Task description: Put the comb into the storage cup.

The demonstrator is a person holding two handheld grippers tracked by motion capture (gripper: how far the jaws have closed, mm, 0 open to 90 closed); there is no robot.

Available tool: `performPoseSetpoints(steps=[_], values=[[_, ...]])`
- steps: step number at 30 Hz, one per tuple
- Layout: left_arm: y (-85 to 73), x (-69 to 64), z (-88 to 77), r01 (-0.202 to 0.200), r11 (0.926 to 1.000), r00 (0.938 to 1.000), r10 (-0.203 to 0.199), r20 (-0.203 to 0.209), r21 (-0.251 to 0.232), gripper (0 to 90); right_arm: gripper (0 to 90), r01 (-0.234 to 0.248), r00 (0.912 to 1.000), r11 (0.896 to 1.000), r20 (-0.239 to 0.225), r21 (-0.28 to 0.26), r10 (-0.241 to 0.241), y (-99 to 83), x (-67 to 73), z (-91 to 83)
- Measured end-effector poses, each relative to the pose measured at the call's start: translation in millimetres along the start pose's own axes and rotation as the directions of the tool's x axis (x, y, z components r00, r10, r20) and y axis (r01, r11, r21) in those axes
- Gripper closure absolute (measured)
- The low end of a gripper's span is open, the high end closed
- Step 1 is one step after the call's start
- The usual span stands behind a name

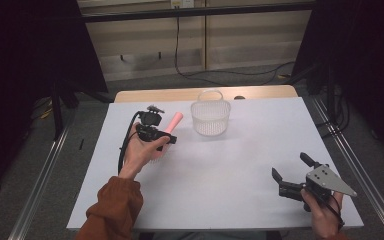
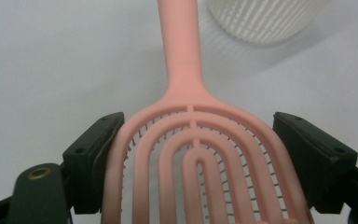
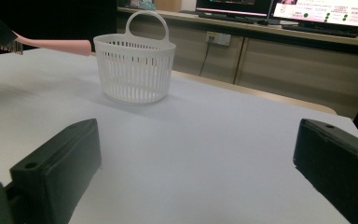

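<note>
- Hairbrush (image 2: 193, 154) in transit: the left claw (image 1: 161, 139) is clamped across the pink brush's vented head, carrying it above the white surface (image 1: 230, 165) with the handle aimed toward the white basket (image 1: 210, 118).
- Right claw (image 1: 291, 175) rests near the surface's front edge, jaws apart, holding nothing.
- Next move, by all appearances: bring the brush over the basket's rim, tip the handle down and release.
</note>
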State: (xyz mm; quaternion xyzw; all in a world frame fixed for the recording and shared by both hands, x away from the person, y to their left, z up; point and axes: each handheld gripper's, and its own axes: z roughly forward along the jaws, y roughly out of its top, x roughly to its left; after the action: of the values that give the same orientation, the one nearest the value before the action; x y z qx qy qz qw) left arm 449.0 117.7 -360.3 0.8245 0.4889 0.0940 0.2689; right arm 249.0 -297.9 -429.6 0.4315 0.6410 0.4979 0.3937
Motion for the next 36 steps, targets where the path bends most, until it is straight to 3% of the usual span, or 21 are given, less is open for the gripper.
performPoseSetpoints(steps=[7, 16, 17, 22, 30, 36], values=[[-4.4, 6.1, -8.4, 0.012, 0.9993, 0.9992, -0.011, 0.038, -0.036, 19.5, 0.2, -0.001, 1.0, 1.0, 0.001, 0.0, 0.001, 0.1, 0.2, 0.0], [-8.1, 4.7, -18.3, 0.008, 0.9969, 0.9983, -0.004, 0.058, -0.078, 19.5, 0.2, 0.004, 1.0, 1.0, -0.002, 0.001, -0.004, 0.0, 0.1, 0.3], [-8.6, 4.7, -19.9, -0.005, 0.9963, 0.9977, 0.01, 0.067, -0.085, 19.5, 0.2, 0.003, 1.0, 1.0, -0.002, 0.002, -0.003, 0.0, 0.2, 0.3], [-14.1, 4.7, -27.2, -0.034, 0.9858, 0.9953, 0.048, 0.084, -0.165, 19.5, 0.1, 0.006, 1.0, 1.0, -0.005, 0.009, -0.006, -0.5, 0.0, 1.4], [-19.4, 5.0, -35.3, -0.053, 0.9762, 0.9904, 0.078, 0.114, -0.21, 19.5, 0.0, 0.041, 0.999, 0.999, -0.017, 0.021, -0.041, -1.0, 2.2, 2.9], [-24.8, 2.1, -45.4, -0.094, 0.9683, 0.985, 0.124, 0.12, -0.231, 19.4, 0.0, 0.071, 0.9971, 0.997, -0.028, 0.022, -0.07, -1.4, 4.6, 4.1]])
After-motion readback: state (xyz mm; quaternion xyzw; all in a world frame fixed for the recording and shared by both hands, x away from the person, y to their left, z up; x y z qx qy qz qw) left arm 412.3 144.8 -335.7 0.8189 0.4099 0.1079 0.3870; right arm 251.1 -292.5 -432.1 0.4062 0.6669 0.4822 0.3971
